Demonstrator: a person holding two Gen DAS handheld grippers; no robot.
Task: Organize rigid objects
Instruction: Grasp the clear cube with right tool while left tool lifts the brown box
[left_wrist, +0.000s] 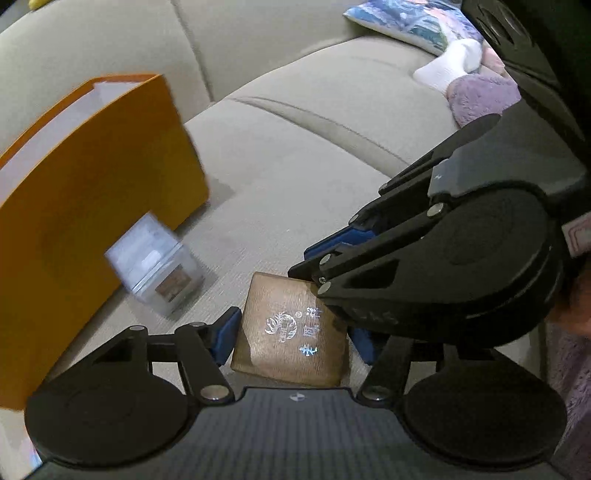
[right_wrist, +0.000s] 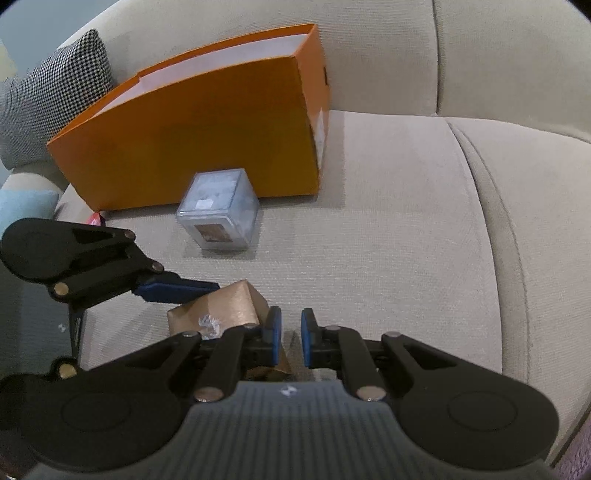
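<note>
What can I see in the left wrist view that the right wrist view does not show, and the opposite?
Only the left wrist view shows a white sock, a purple fluffy fabric and a patterned cushion.

Only the right wrist view shows a checkered cushion and a light blue cushion.

Both show the orange box, the clear plastic cube, the brown box with silver print, the beige sofa, the left gripper and the right gripper.
</note>
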